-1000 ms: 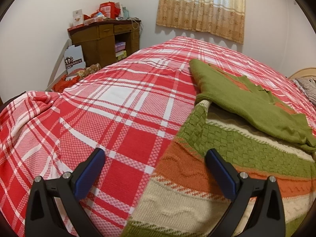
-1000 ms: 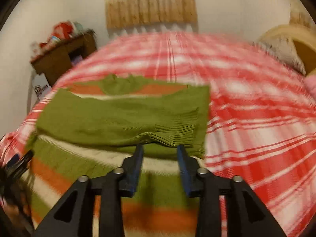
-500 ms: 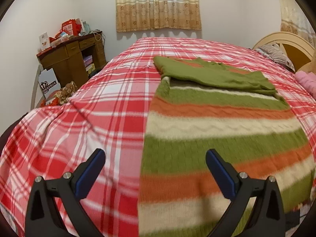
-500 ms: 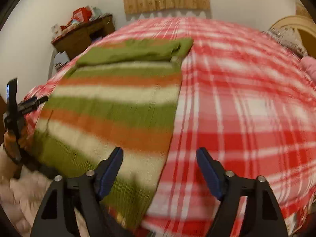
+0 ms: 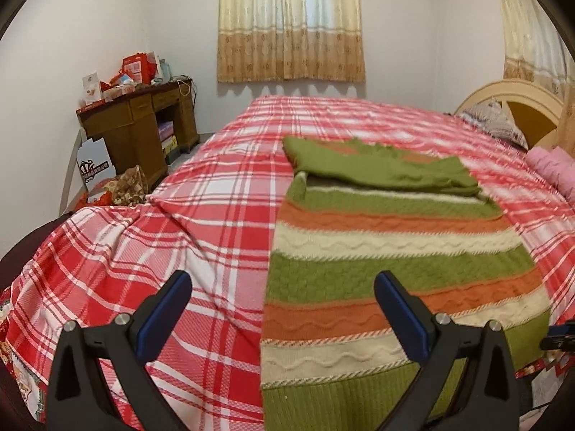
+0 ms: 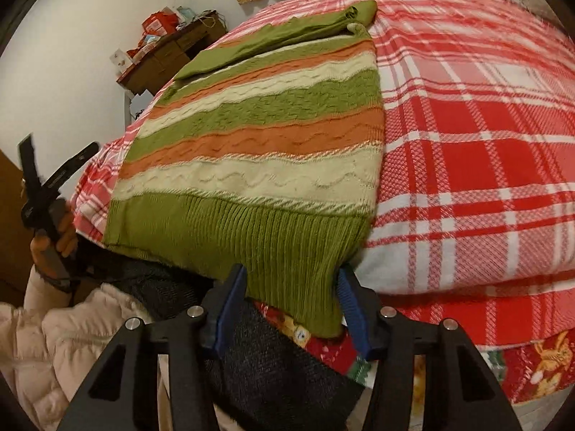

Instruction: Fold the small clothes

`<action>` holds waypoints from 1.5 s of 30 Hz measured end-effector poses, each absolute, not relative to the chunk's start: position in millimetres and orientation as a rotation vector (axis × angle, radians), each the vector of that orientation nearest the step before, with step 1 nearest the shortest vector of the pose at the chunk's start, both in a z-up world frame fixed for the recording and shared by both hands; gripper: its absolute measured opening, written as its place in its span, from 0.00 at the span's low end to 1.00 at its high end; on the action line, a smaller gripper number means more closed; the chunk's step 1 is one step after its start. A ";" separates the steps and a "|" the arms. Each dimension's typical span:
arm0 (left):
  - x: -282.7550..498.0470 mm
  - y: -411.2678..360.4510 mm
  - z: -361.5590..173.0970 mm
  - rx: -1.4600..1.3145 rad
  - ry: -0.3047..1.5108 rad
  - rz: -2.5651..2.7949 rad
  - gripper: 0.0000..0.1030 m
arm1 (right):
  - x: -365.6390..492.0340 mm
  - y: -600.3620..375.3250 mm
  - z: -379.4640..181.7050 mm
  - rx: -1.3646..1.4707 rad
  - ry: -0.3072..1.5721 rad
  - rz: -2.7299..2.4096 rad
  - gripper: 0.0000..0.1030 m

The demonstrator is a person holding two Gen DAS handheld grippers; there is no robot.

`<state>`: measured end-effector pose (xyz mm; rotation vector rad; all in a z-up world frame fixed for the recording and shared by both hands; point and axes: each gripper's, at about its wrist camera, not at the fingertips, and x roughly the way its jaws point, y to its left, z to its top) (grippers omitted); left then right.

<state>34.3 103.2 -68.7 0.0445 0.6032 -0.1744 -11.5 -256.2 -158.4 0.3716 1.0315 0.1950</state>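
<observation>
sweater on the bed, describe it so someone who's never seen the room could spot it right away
Start at the big bed under its red and white plaid bedspread. The sweater lies flat on its near half, its ribbed green hem hanging over the near edge. It is the only knit there, banded in olive green, orange and cream, with plain green sleeves folded across its far end.

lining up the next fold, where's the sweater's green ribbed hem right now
In the right wrist view the ribbed hem hangs over the near edge of the plaid bedspread, its right corner between the closing jaws of the right gripper.
</observation>
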 end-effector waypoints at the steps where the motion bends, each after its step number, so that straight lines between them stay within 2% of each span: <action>1: 34.4 104.8 -67.7 0.036 0.601 -0.173 1.00 | -8.5 -258.2 -161.8 0.391 1.047 0.201 0.51; 5: 37.8 112.7 -64.3 0.010 0.598 -0.163 1.00 | -7.1 -261.8 -173.9 0.422 1.096 0.195 0.44; 12: 40.8 117.5 -69.9 -0.001 0.608 -0.158 1.00 | -6.8 -265.7 -180.6 0.460 1.080 0.165 0.44; 13: 40.6 117.1 -70.8 -0.001 0.611 -0.159 1.00 | -4.8 -261.7 -182.2 0.460 1.085 0.189 0.41; 14: 40.7 117.2 -71.1 0.002 0.614 -0.158 1.00 | -4.6 -259.5 -182.8 0.448 1.096 0.216 0.17; 15: 40.4 116.7 -71.2 0.005 0.615 -0.157 1.00 | -4.1 -255.6 -182.2 0.430 1.107 0.235 0.06; 21: 41.3 118.5 -65.8 0.016 0.603 -0.150 1.00 | 1.2 -250.8 -150.5 0.448 1.068 0.348 0.06; 29: 53.5 135.4 -52.2 -0.022 0.586 -0.119 1.00 | 59.4 -277.8 -92.5 0.663 0.825 0.454 0.06; 36: 62.5 151.0 -48.8 -0.030 0.586 -0.120 1.00 | 128.0 -312.3 -121.7 0.806 0.777 0.261 0.06; 42: 71.5 155.4 -60.9 0.003 0.639 -0.196 1.00 | 143.7 -313.6 -153.7 0.794 0.838 0.158 0.06; 45: 76.7 150.6 -72.1 0.002 0.689 -0.301 1.00 | 141.8 -312.8 -152.7 0.780 0.830 0.157 0.06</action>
